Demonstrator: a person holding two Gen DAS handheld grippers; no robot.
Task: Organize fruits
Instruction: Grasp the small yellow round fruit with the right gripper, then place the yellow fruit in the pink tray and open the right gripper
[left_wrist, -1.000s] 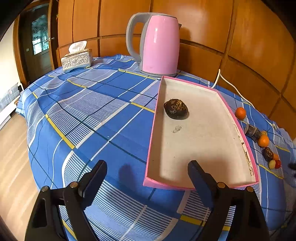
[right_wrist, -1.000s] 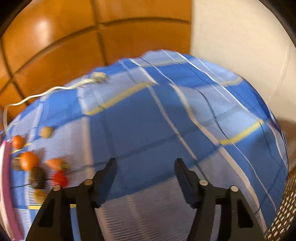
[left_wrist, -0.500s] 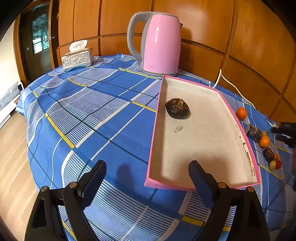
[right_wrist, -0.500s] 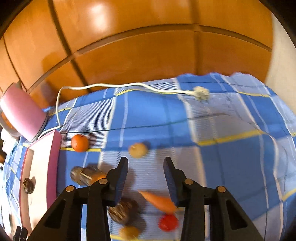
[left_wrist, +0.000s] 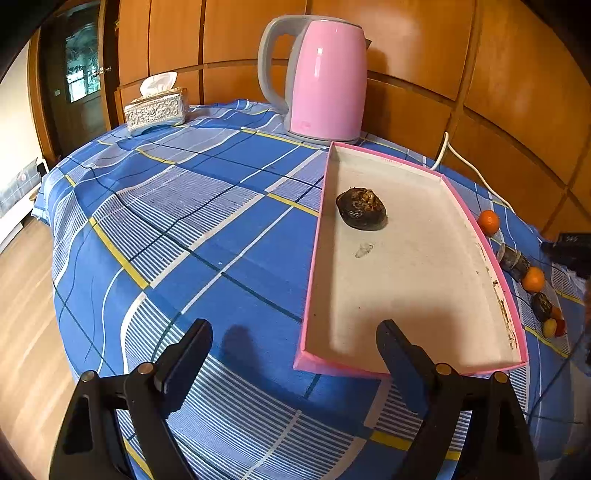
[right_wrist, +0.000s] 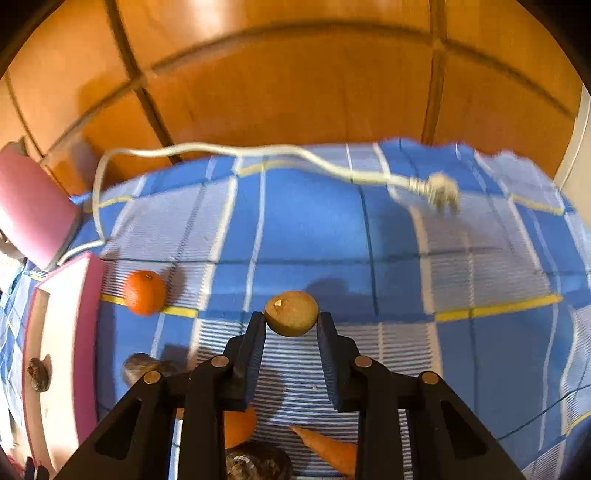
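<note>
The right tool (right_wrist: 291, 319) has just been closing and now pinches a small round tan fruit (right_wrist: 291, 313) at its very tips, though blur makes it hard to tell how firmly. The pink tray (right_wrist: 64, 332), holding one dark fruit (right_wrist: 38, 373), lies off to its left past an orange (right_wrist: 144, 292). The left tool (left_wrist: 295, 345) hangs spread wide over the worktop (left_wrist: 184, 229), at that tray's near corner
</note>
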